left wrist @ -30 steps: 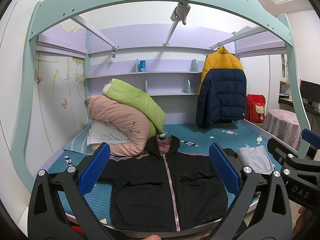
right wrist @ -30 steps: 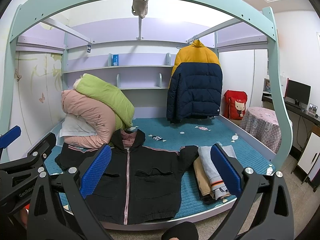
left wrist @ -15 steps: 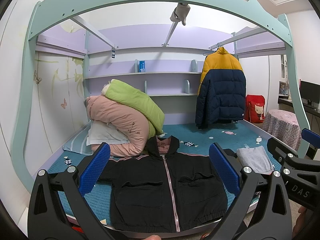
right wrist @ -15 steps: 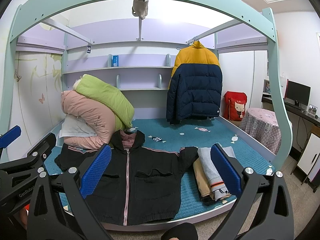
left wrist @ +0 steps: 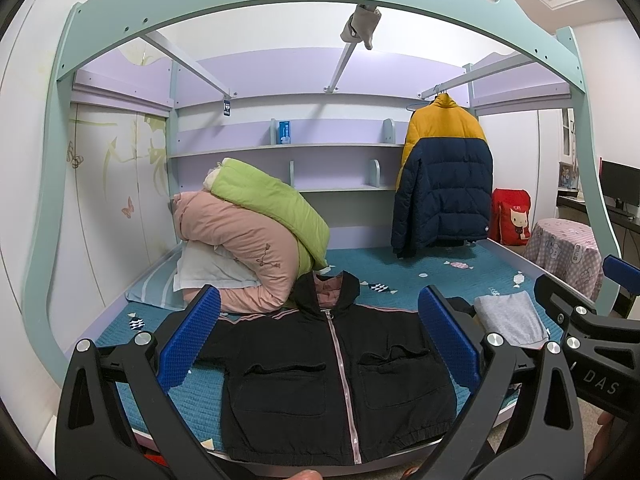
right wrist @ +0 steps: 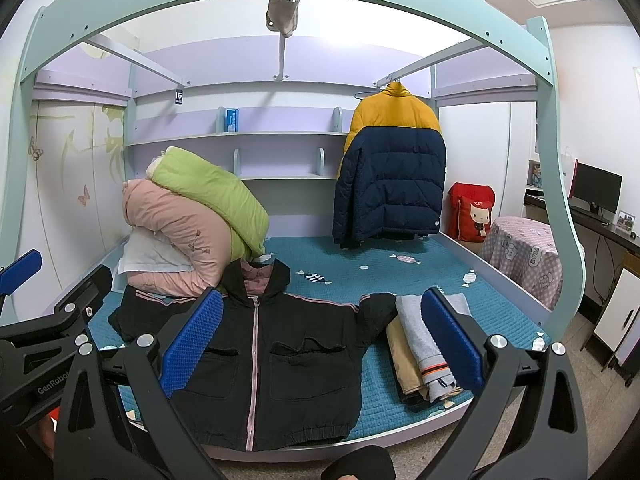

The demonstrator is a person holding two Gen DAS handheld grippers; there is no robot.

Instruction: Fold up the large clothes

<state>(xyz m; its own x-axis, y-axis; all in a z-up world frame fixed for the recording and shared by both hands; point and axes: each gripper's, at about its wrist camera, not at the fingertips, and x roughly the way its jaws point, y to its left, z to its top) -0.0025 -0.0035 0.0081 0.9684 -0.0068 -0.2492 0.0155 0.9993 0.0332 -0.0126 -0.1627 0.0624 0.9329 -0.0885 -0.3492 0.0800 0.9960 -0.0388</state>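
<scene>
A black hooded jacket (left wrist: 336, 384) with a pink zip lies spread flat, front up, at the near edge of the teal bed (left wrist: 400, 276); it also shows in the right wrist view (right wrist: 264, 364). My left gripper (left wrist: 318, 340) is open and empty, held in front of the bed above the jacket's hem. My right gripper (right wrist: 320, 336) is open and empty, level with the jacket's right sleeve. Each gripper appears at the edge of the other's view.
A stack of folded clothes (right wrist: 426, 344) lies right of the jacket. Pink and green duvets (left wrist: 248, 232) are piled at the back left. A yellow and navy puffer coat (left wrist: 442, 176) hangs at the right. A covered round table (right wrist: 520, 252) stands beside the bed.
</scene>
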